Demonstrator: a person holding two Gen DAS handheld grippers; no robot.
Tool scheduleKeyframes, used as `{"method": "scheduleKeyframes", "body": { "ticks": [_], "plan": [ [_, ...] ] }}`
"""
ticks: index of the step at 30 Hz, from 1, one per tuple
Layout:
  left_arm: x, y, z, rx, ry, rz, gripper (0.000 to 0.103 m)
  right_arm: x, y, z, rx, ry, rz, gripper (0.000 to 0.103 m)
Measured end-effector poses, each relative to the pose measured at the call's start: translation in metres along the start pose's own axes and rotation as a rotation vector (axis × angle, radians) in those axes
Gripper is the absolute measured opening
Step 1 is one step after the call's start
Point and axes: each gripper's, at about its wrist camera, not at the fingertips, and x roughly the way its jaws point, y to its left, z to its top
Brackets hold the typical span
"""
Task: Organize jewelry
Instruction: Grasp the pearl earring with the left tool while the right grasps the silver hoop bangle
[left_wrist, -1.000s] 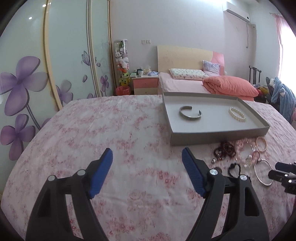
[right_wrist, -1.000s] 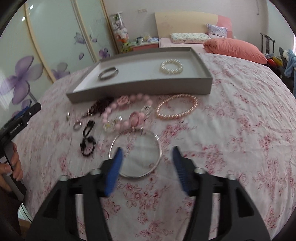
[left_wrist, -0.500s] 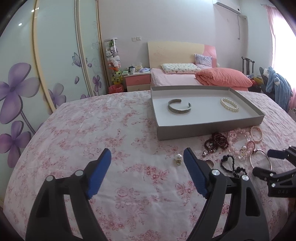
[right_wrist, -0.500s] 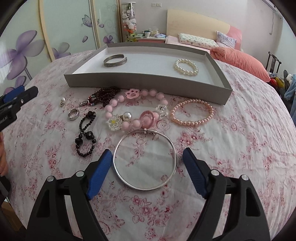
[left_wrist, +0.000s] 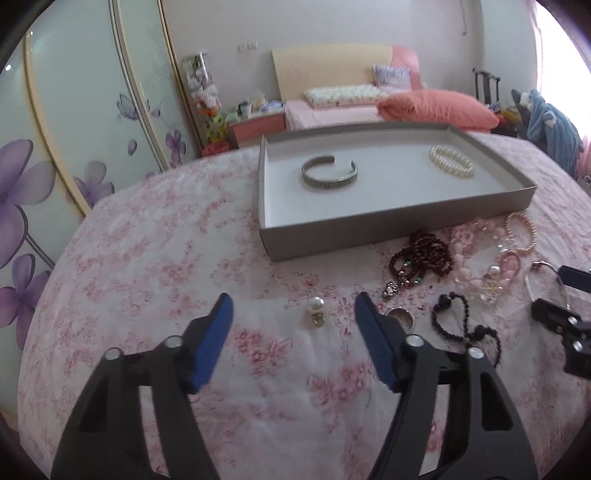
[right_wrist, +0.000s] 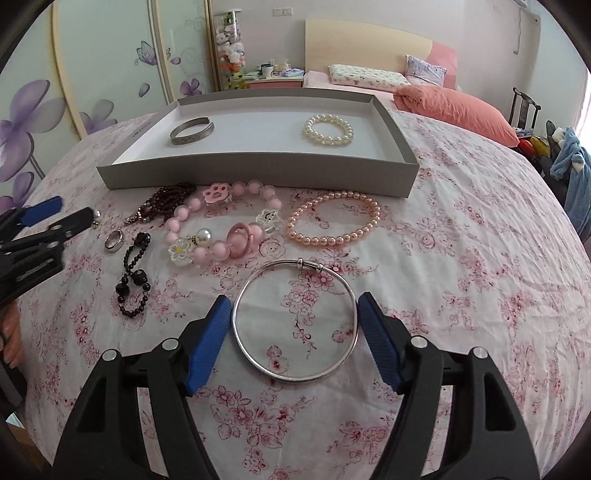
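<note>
Btwn right gripper blue ribbed pads: thin round silver bangle.

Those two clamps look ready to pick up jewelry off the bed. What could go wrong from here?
The right gripper straddles the thin silver bangle, which lies flat on soft fabric; closing might pinch cloth or make the hoop slip out.

The left gripper is open around a tiny pearl earring; something that small could easily roll away or drop.

The pink charm bracelet touches the dark red beads, so lifting one might drag the other.

Floral wardrobe doors, pink bed, nightstand
</note>
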Motion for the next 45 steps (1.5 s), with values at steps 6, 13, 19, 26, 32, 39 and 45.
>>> {"method": "scheduleKeyframes", "body": {
  "ticks": [6,13,19,26,32,39,45],
  "plan": [
    [0.015,-0.002,0.007,-0.02,0.046,0.006,0.04,0.0,0.0,0.0,-0.001,0.0,0.0,0.071],
    [0.014,0.01,-0.004,-0.027,0.078,-0.006,0.014,0.0,0.004,0.0,-0.01,0.001,0.006,0.071],
    [-0.002,0.022,-0.022,-0.04,0.076,-0.066,0.015,0.0,0.005,0.0,-0.016,0.001,0.014,0.071],
    [-0.013,0.022,-0.027,-0.034,0.041,-0.09,0.034,-0.001,0.004,0.0,-0.017,0.001,0.017,0.071],
    [-0.009,0.017,-0.023,-0.028,0.062,-0.076,0.035,-0.001,0.004,0.0,-0.016,0.001,0.017,0.071],
    [-0.001,0.019,-0.019,-0.042,0.079,-0.078,0.028,0.0,0.005,0.0,-0.019,0.002,0.016,0.072],
    [-0.001,0.022,-0.02,-0.052,0.08,-0.088,0.026,0.0,0.005,-0.001,-0.028,0.003,0.015,0.071]
  ]
}}
